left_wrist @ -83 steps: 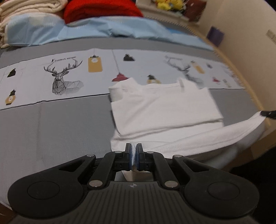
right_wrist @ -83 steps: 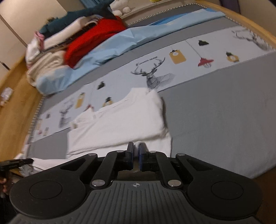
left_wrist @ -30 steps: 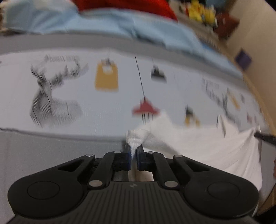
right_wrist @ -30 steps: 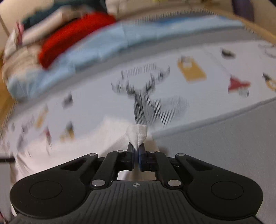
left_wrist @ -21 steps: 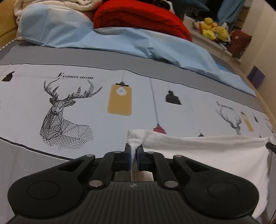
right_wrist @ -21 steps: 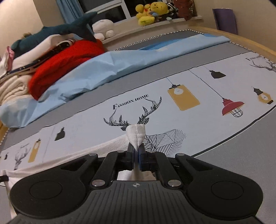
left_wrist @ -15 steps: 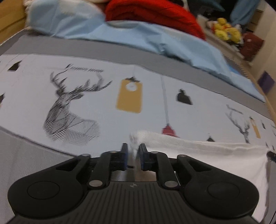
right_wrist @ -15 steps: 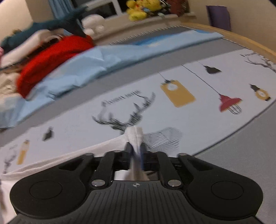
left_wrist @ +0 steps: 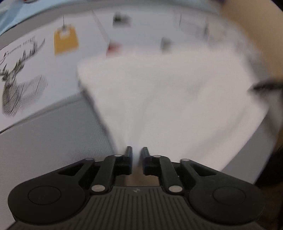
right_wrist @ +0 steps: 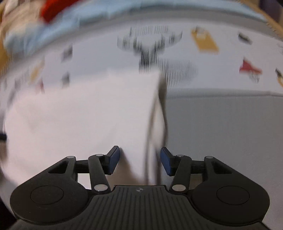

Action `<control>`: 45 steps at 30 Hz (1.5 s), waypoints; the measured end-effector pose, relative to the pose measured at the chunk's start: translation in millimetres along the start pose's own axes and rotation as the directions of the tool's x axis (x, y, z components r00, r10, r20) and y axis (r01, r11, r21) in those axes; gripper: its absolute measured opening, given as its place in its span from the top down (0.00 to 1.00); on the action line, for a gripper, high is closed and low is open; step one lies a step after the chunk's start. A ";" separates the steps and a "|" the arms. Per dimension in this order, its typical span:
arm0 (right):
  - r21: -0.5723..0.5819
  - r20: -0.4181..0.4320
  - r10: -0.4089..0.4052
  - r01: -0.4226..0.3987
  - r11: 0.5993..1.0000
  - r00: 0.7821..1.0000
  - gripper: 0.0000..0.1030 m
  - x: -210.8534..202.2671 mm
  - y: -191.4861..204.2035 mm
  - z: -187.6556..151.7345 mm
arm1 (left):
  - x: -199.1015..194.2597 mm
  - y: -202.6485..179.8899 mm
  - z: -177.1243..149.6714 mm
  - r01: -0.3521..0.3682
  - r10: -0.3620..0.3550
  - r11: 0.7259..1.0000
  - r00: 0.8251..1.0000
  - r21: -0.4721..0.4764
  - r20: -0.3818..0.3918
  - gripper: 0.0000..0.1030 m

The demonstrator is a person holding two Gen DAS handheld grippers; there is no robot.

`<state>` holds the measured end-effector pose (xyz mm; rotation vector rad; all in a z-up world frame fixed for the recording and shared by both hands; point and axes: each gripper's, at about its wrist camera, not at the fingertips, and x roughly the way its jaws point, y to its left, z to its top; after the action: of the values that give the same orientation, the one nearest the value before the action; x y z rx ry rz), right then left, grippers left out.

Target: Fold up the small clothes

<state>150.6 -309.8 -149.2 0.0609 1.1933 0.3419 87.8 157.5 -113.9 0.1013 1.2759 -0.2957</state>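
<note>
A small white garment (left_wrist: 168, 92) lies folded on the bed, badly blurred in both views. My left gripper (left_wrist: 136, 154) points steeply down at its near left corner. Its jaws stand a narrow gap apart and are closing, with a blur of white cloth at the tips and no visible pinch. In the right wrist view the garment (right_wrist: 79, 115) fills the left half, its folded right edge running down between the jaws. My right gripper (right_wrist: 139, 159) is opening wide, its blue pads clear of that edge. A dark blur at the right of the left wrist view (left_wrist: 265, 86) may be the right gripper.
The garment rests on a bedcover with a grey panel (left_wrist: 44, 138) and a pale band printed with a deer (left_wrist: 21, 83) and lamps. Red bedding (right_wrist: 53, 7) and a light blue sheet (right_wrist: 88, 19) lie along the far side. A wooden bed edge (right_wrist: 276, 23) curves at far right.
Both grippers carried pinched corners of the garment across it, then let go. They have since dropped and tilted down toward the near edge. The right jaws have spread wide.
</note>
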 end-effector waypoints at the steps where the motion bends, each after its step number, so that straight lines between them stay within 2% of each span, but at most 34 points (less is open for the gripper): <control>1: -0.009 -0.039 -0.005 0.005 1.000 0.999 0.47 4.1 -2.4 -8.4 | -1.2 -0.1 -4.1 0.000 0.000 1.000 1.000 0.009 0.002 0.90; 4: 0.034 -0.057 0.029 -0.027 0.999 0.998 0.46 -1.4 -13.0 -23.2 | -13.9 6.3 -7.8 0.003 -0.003 0.998 1.000 -0.061 0.008 0.89; 7: 0.045 -0.071 0.078 -0.075 0.996 0.994 0.46 -11.0 -16.8 -32.0 | -22.1 3.5 -17.0 0.039 -0.038 0.998 0.999 -0.047 0.013 0.84; 10: 0.000 -0.122 0.095 -0.096 0.995 0.988 0.46 -13.3 -11.0 -40.4 | -15.5 -12.6 -31.8 0.069 -0.068 0.997 0.997 0.025 -0.049 0.78; 12: -0.046 -0.149 0.092 -0.100 0.994 0.984 0.46 -14.2 -3.9 -47.5 | -7.1 -22.1 -38.7 0.049 -0.042 0.995 0.995 0.081 -0.089 0.78; 13: -0.069 -0.152 0.076 -0.087 0.994 0.985 0.53 -14.2 -1.0 -49.2 | -3.5 -26.3 -39.9 0.028 -0.017 0.994 0.994 0.102 -0.108 0.87; 14: -0.080 -0.154 0.065 -0.078 0.994 0.986 0.60 -14.7 0.4 -50.2 | -1.1 -27.7 -43.4 0.017 -0.002 0.993 0.993 0.119 -0.121 0.90; 15: -0.082 -0.154 0.068 -0.081 0.993 0.986 0.89 -16.4 0.4 -50.7 | -3.4 -28.1 -45.1 0.019 -0.004 0.992 0.993 0.128 -0.116 0.93; 16: -0.068 -0.153 0.094 -0.106 0.992 0.984 0.95 -20.0 -1.5 -49.0 | -9.9 -27.0 -44.8 0.028 -0.015 0.992 0.995 0.125 -0.103 0.94; 19: -0.042 -0.100 0.158 -0.163 0.986 0.982 0.95 -40.7 -8.4 -45.6 | -31.7 -16.5 -44.3 0.064 -0.059 0.995 0.996 0.073 -0.061 0.95; 21: -0.012 -0.089 0.176 -0.177 0.984 0.980 0.96 -49.3 -16.7 -45.5 | -35.2 -7.9 -50.1 0.065 -0.061 0.996 0.996 0.054 -0.071 0.95; 25: -0.013 -0.191 0.109 -0.113 0.993 0.976 0.96 -35.1 -19.1 -57.7 | -19.2 -12.9 -61.3 0.072 -0.053 0.992 0.983 0.100 -0.176 0.93; 27: -0.034 -0.203 0.071 -0.079 0.996 0.977 0.93 -32.7 -14.7 -59.3 | -22.3 -20.8 -60.2 0.056 -0.031 0.989 0.984 0.139 -0.177 0.90; 29: -0.016 -0.149 0.025 -0.028 0.999 0.989 0.90 -41.7 -16.2 -53.0 | -35.7 -20.9 -54.1 0.043 -0.027 0.990 0.992 0.133 -0.124 0.89; 31: -0.015 -0.044 -0.020 0.020 1.000 0.999 0.83 -59.2 -15.7 -46.8 | -52.0 -19.6 -49.7 0.023 -0.019 0.992 0.999 0.123 -0.035 0.89; 32: -0.023 0.012 -0.016 0.016 1.000 1.000 0.83 -68.1 -13.5 -44.9 | -57.7 -17.3 -46.6 0.032 -0.032 0.994 0.999 0.108 0.003 0.89; 34: -0.026 0.049 0.057 -0.056 0.998 0.997 0.83 -73.1 -10.9 -45.0 | -57.9 -19.2 -45.3 0.043 -0.046 0.994 0.999 0.099 0.026 0.89; 36: -0.062 0.024 0.077 -0.076 0.995 0.997 0.83 -64.0 -3.4 -48.4 | -47.2 -25.3 -46.9 0.018 -0.019 0.992 1.000 0.125 0.007 0.89; 38: -0.136 -0.023 0.034 -0.036 0.990 0.999 0.83 -43.4 7.7 -49.6 | -27.4 -39.1 -52.3 -0.029 0.036 0.990 0.998 0.141 -0.044 0.89; 40: -0.191 -0.092 -0.025 0.007 0.982 0.995 0.75 -22.2 14.1 -57.2 | -8.3 -39.5 -52.0 -0.083 0.101 0.984 0.989 0.157 -0.109 0.86; 41: -0.205 -0.121 -0.049 0.024 0.979 0.991 0.73 -15.9 15.9 -59.8 | -7.0 -40.3 -55.3 -0.090 0.111 0.982 0.986 0.165 -0.122 0.86; 43: -0.209 -0.122 -0.059 0.032 0.977 0.991 0.72 -17.4 16.6 -60.7 | -14.7 -43.0 -51.3 -0.099 0.117 0.980 0.988 0.170 -0.097 0.86; 45: -0.204 -0.089 -0.041 0.022 0.979 0.995 0.70 -25.7 17.6 -57.2 | -28.2 -42.6 -44.0 -0.098 0.104 0.985 0.994 0.140 -0.039 0.86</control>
<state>85.7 -308.3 -143.5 -0.1521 1.2440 0.4407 28.0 131.8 -96.1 0.2911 1.2906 -0.2951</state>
